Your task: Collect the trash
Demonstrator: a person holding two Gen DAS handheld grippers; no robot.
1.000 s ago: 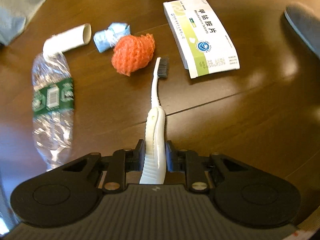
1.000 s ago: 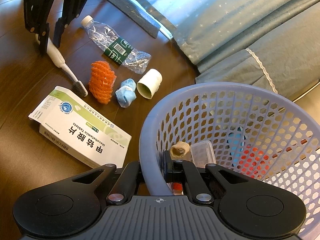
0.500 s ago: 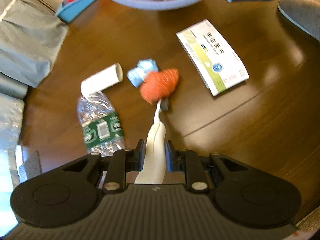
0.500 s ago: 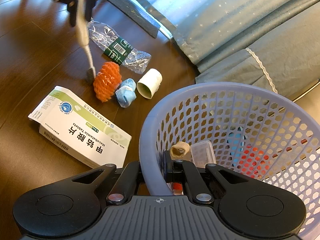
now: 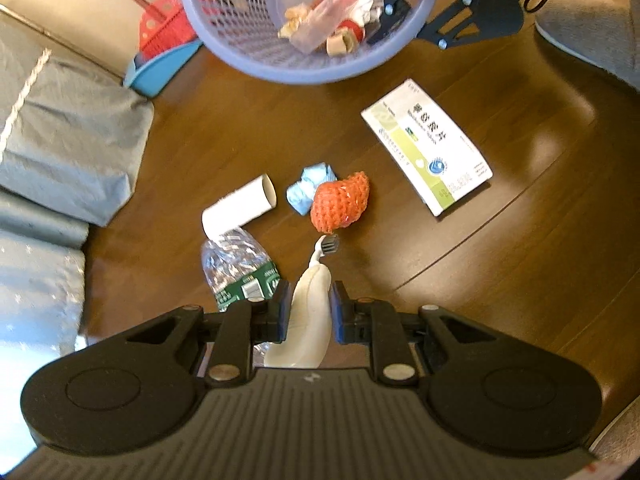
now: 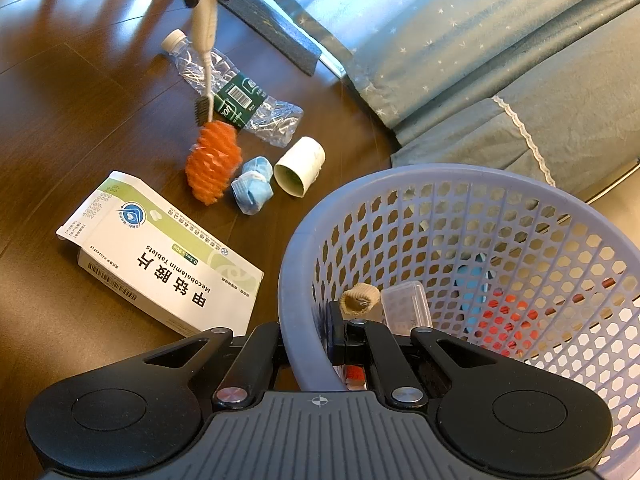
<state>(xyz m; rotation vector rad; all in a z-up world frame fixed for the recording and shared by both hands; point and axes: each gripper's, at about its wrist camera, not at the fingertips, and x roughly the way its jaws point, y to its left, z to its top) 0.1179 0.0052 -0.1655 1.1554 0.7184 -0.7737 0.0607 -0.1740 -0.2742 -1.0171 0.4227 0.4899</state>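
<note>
My left gripper [image 5: 308, 304] is shut on the thick handle of a white toothbrush [image 5: 316, 276], which hangs bristles-down above the brown table. In the right wrist view the toothbrush [image 6: 205, 40] hangs over the orange foam net [image 6: 212, 160]. My right gripper [image 6: 308, 336] is shut on the rim of the lavender mesh basket [image 6: 304, 240], which holds several scraps. On the table lie a crushed plastic bottle [image 5: 240, 268], a cardboard tube [image 5: 240, 208], a blue crumpled wad [image 5: 310, 188] and a green-white medicine box [image 5: 428, 148].
Grey-blue bedding [image 5: 68, 148] borders the table on the left. A red and blue dustpan set [image 5: 160, 40] sits behind the basket [image 5: 320, 76]. A dark grey mat [image 6: 276, 32] lies beyond the bottle [image 6: 240, 96]. Bare wood shows to the right of the box.
My left gripper has risen and tilted, lifting the toothbrush off the table, so the basket has come into its view. The right gripper and basket have not moved.
</note>
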